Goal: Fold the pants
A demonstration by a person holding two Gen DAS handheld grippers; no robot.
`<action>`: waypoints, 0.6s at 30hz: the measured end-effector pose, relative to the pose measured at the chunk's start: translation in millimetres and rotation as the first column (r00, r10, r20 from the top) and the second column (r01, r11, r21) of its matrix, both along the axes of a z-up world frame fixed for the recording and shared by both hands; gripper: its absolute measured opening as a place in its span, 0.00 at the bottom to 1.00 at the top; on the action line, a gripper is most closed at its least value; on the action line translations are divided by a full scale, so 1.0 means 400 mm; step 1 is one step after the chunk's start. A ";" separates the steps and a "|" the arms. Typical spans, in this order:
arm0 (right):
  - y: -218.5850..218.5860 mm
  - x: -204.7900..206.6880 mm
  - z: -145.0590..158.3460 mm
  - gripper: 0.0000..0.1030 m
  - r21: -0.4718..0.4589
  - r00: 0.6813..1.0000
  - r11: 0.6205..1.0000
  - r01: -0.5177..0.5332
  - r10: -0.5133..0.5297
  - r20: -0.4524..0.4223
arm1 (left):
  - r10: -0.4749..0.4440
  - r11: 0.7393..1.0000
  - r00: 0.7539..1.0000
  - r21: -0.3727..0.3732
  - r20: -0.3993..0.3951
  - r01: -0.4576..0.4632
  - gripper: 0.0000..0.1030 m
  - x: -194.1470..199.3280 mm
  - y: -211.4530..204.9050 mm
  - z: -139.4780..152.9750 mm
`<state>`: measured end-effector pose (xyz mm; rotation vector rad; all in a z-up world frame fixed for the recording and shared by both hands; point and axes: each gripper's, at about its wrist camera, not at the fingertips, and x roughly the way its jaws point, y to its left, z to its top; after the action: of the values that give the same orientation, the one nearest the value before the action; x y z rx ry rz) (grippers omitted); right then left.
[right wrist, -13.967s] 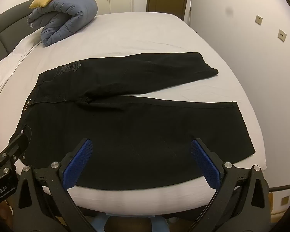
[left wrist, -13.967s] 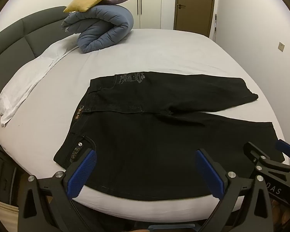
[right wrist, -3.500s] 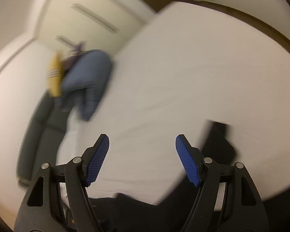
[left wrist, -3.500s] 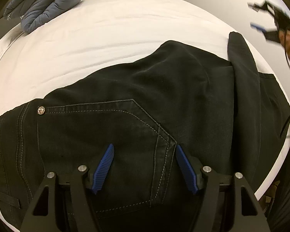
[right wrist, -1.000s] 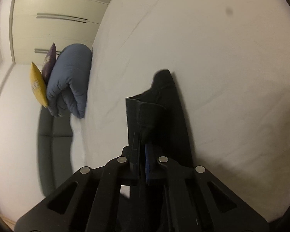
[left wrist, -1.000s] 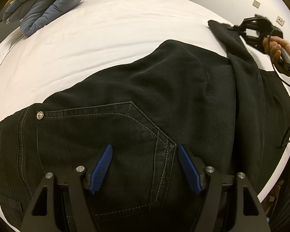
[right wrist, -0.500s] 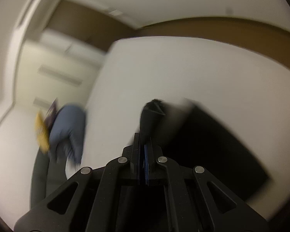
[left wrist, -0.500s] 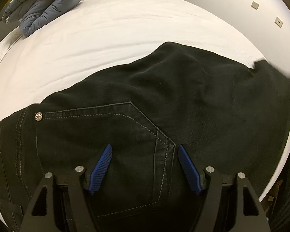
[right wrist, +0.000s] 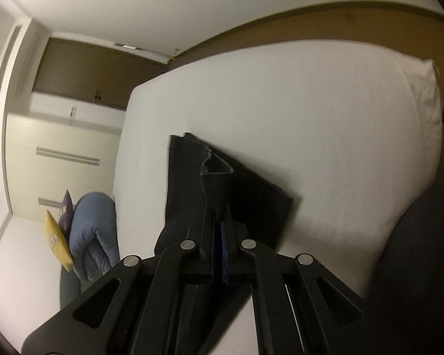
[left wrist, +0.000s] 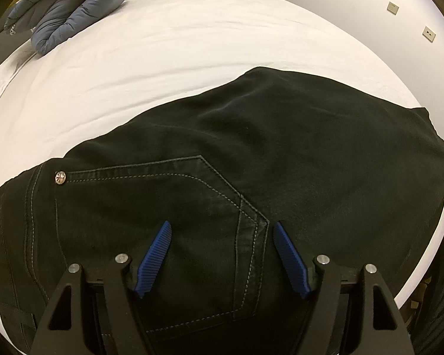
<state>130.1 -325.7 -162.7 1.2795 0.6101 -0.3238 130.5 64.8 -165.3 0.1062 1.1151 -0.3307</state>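
Nearest in my left wrist view is the left gripper, its blue pads spread apart over the seat of the pants, with nothing between them. Whether the tips press on the cloth I cannot tell. Under the gap lies the back pocket, with pale stitching, its pointed corner just beside my right pad. A metal rivet shines at the pocket's upper left corner. Beyond that the black pants spread flat and run off to the right, reaching the edge of the bed. Past the pants is white sheet, and at the far left a rolled blue duvet lies well apart from the pants.

In my right wrist view the picture is rolled on its side. The right gripper is clamped shut on a fold of the pants; the cloth rises from between the closed pads, and an open hem shows above them. The rest of the leg lies on the bed around it. Further off, at the left, I see the duvet with a yellow cushion and a purple one against it. Behind these stand a pale wardrobe and a brown door.
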 end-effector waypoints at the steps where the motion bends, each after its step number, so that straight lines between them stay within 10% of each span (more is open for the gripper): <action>1: 0.002 -0.019 0.001 0.02 -0.027 1.000 0.999 -0.017 0.016 -0.016 | -0.001 1.000 1.000 0.000 0.001 0.001 0.72 -0.002 -0.002 0.001; 11: -0.078 -0.216 0.005 0.23 -0.088 0.991 0.995 -0.039 0.027 -0.129 | 0.001 1.000 1.000 -0.007 0.004 -0.001 0.72 -0.004 0.012 0.000; 14: -0.136 -0.256 0.099 0.71 -0.217 0.993 0.975 0.040 -0.063 -0.097 | 0.000 1.000 1.000 -0.007 0.007 0.000 0.72 -0.006 0.016 -0.003; 18: -0.171 -0.161 0.174 0.72 -0.303 0.970 0.923 -0.239 0.241 -0.032 | 0.000 1.000 1.000 -0.007 0.006 0.000 0.73 -0.007 0.015 -0.005</action>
<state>65.6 -393.9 -93.1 0.8973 0.6756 -0.2008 127.9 70.7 -167.4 0.1010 1.1079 -0.3342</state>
